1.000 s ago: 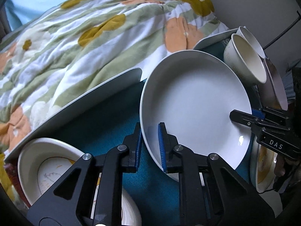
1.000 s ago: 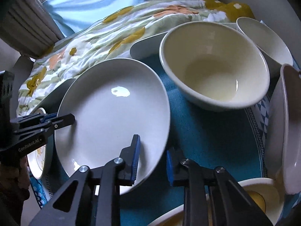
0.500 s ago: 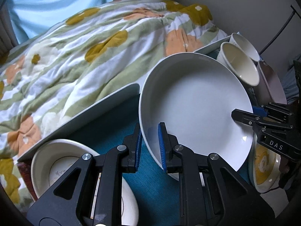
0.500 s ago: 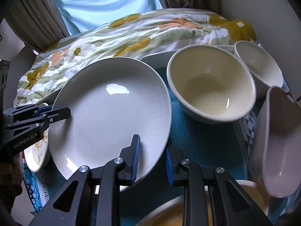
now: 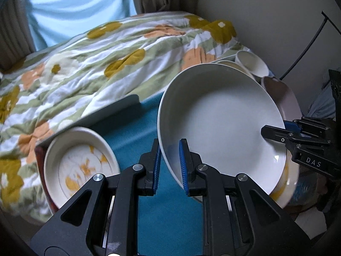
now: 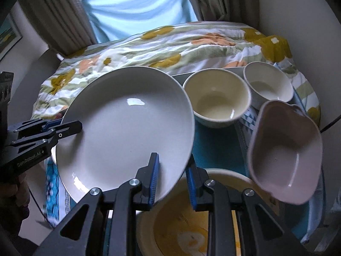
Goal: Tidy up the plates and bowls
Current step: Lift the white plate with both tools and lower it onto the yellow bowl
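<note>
A large white plate [image 5: 221, 117] is held in the air between both grippers, tilted, above a teal mat [image 5: 132, 125]. My left gripper [image 5: 169, 166] is shut on its near rim. My right gripper [image 6: 172, 177] is shut on the opposite rim of the same plate [image 6: 127, 132]. Below it lie a flower-patterned plate [image 5: 78, 164] at the left and a yellow-patterned dish [image 6: 185, 230] at the right. A cream bowl [image 6: 217, 98], a small white bowl [image 6: 266, 83] and a pink bowl [image 6: 285, 147] stand at the far right.
A floral quilt [image 5: 106, 59] covers the bed behind the mat. A grey tray edge [image 5: 110, 108] lies between quilt and mat. A wall [image 5: 266, 21] and a black wire stand are on the right; curtains and a blue cloth hang behind.
Both grippers have lifted the white plate up and away from the mat. The bowls and patterned plates look smaller and lower.
</note>
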Action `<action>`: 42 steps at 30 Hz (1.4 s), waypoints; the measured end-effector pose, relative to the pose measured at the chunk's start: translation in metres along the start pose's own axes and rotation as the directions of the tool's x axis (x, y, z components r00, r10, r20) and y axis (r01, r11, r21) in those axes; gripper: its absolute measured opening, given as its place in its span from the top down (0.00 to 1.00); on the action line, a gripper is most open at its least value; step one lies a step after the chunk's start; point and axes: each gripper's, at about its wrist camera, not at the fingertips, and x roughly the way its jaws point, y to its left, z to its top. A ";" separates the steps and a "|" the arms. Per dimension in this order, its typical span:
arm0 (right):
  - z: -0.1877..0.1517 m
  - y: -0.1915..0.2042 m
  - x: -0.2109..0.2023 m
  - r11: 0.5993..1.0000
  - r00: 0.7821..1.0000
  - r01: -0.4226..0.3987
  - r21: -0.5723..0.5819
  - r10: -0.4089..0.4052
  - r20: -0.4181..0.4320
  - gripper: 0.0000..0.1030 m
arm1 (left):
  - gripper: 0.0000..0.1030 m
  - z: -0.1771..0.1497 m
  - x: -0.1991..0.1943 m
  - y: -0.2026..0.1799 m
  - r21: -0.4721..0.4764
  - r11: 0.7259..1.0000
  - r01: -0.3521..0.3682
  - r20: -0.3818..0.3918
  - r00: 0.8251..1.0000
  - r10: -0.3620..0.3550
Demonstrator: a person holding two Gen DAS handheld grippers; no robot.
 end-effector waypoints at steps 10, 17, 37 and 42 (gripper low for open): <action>-0.058 -0.049 -0.045 0.977 0.992 -0.121 -0.173 0.115 -0.046 0.78 | 0.86 -0.075 -0.031 -0.090 -0.192 0.977 -0.093 0.011 0.995 0.096; -0.090 -0.092 -0.049 0.962 0.987 -0.148 -0.228 0.128 -0.098 0.78 | 0.86 -0.116 -0.016 -0.141 -0.301 0.950 -0.086 -0.020 0.996 0.084; -0.106 -0.130 -0.025 0.961 0.985 -0.150 -0.233 0.125 -0.120 0.78 | 0.84 -0.120 0.052 -0.161 -0.307 0.944 -0.122 -0.124 0.988 0.088; -0.105 -0.132 -0.020 0.963 0.986 -0.144 -0.226 0.120 -0.119 0.78 | 0.84 -0.115 0.057 -0.162 -0.262 0.952 -0.159 -0.134 0.983 0.128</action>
